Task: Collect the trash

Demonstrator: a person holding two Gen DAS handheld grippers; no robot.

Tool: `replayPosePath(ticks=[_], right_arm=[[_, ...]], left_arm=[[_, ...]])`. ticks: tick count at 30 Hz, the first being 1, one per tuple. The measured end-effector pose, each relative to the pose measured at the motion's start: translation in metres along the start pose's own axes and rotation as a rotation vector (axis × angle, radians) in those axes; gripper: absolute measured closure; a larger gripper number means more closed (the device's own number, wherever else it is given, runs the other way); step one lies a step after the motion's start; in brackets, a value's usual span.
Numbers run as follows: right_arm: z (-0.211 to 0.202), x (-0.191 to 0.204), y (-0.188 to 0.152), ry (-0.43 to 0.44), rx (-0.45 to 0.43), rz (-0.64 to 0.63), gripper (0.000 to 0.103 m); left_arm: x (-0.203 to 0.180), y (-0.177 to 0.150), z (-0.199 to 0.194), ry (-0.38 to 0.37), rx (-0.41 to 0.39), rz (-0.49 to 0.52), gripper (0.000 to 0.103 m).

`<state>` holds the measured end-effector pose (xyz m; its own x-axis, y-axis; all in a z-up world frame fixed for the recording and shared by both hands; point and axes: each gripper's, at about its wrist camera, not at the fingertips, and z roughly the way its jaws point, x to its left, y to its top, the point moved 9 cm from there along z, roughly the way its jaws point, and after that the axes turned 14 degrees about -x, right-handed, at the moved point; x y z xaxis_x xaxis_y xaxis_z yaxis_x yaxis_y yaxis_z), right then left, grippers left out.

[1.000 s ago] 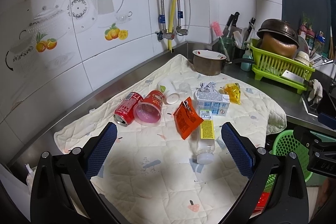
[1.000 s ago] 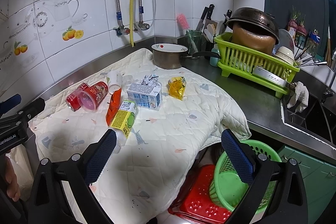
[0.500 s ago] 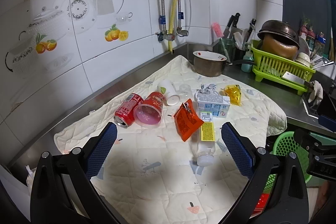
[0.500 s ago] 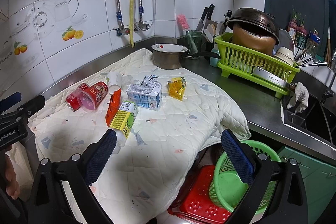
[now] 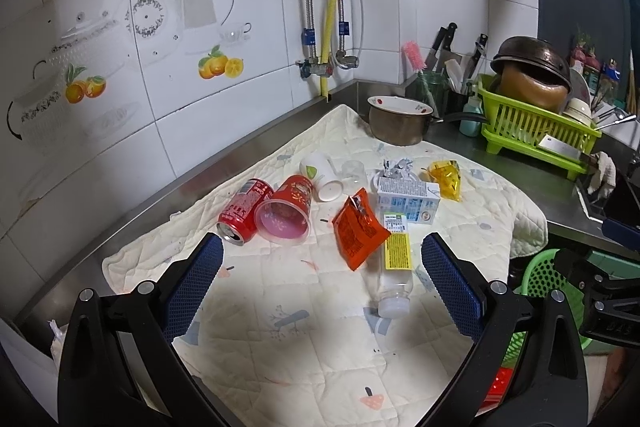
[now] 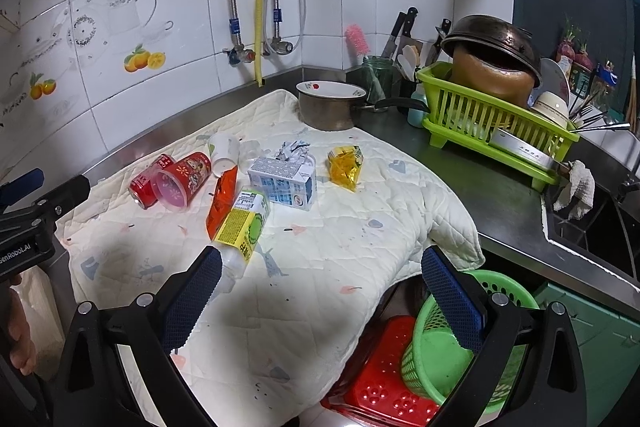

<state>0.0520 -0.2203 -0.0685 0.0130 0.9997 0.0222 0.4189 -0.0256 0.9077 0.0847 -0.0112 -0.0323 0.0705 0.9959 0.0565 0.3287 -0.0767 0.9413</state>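
Trash lies on a quilted cream mat (image 5: pixel 304 331) on the steel counter: a red can (image 5: pixel 244 209), a red plastic cup (image 5: pixel 286 213) on its side, a white paper cup (image 5: pixel 322 173), an orange snack bag (image 5: pixel 356 231), a clear bottle with a yellow label (image 5: pixel 394 267), a blue-white carton (image 5: pixel 408 199) and a yellow wrapper (image 5: pixel 446 177). My left gripper (image 5: pixel 320 283) hovers open, short of the can and bottle. My right gripper (image 6: pixel 320 291) is open over the mat's front edge, with the bottle (image 6: pixel 240 227) by its left finger and a green basket (image 6: pixel 452 347) below.
A steel pot (image 6: pixel 330 105) stands behind the mat. A green dish rack (image 6: pixel 492 123) with a dark pan sits at right, beside the sink (image 6: pixel 588 223). A red basket (image 6: pixel 380 387) lies under the green one. Pipes and a yellow hose (image 5: pixel 334 19) run down the tiled wall.
The left gripper has crept slightly forward and tilted up a little; the trash sits marginally lower in its view. The right gripper has hardly moved. Both stay open.
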Motion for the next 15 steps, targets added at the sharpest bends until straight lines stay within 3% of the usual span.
replayPosePath(ticks=[15], right_arm=[[0.013, 0.0, -0.001, 0.011, 0.007, 0.002, 0.006]], left_arm=[[0.03, -0.002, 0.006, 0.061, 0.005, -0.044, 0.005]])
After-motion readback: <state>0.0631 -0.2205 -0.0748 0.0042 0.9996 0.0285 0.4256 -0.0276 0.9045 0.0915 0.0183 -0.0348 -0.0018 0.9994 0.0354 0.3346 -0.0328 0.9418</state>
